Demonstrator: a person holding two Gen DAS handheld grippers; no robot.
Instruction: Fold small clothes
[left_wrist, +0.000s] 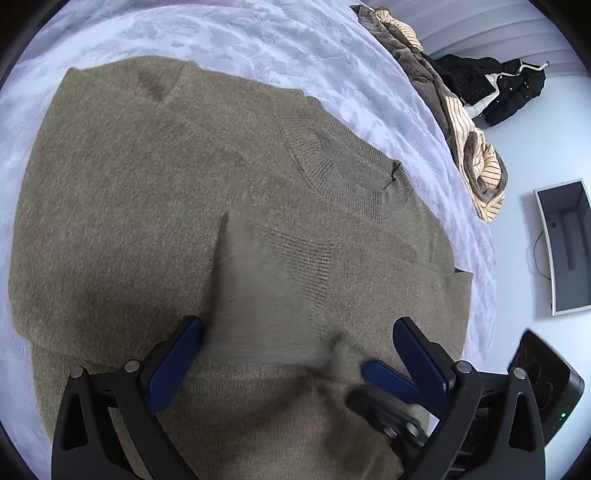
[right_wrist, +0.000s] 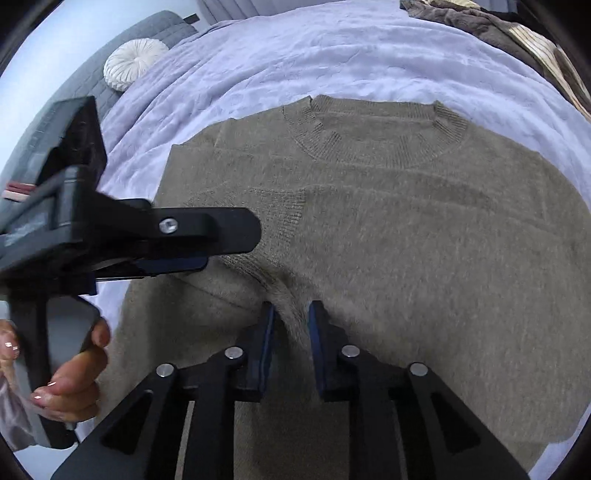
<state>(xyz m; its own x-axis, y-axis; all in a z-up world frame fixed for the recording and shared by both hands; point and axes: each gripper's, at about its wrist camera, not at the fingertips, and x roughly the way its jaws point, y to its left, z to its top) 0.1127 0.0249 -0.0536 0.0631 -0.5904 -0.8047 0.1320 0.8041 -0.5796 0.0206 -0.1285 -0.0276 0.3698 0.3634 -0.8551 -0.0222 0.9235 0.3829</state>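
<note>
Both grippers hang over one fuzzy olive-brown sweater (left_wrist: 155, 206) spread flat on a bed. In the left wrist view the left gripper (left_wrist: 295, 332) stands released, its two blue pads wide apart above a blurred fold of sleeve, gripping nothing. In the right wrist view the right gripper (right_wrist: 291, 321) is part-way open – a raised ridge of the soft knit sits between its two pads, though whether they press it I cannot tell.

One sweater, with a ribbed round collar (right_wrist: 373, 147) and a ribbed cuff (right_wrist: 284, 210) folded across the chest. It lies on a pale lilac, crinkled bedspread (right_wrist: 295, 62), collar toward the far edge. Bare bedspread runs wide beyond the collar and along the left side – open room there.

At the bed's right edge lies a heap of brown and striped clothes (left_wrist: 472, 155), and past it a black jacket (left_wrist: 495, 88) (on the floor). A person's hand (right_wrist: 74, 384) grips the left tool's handle. One round white cushion (right_wrist: 135, 62) sits at the far left corner.
</note>
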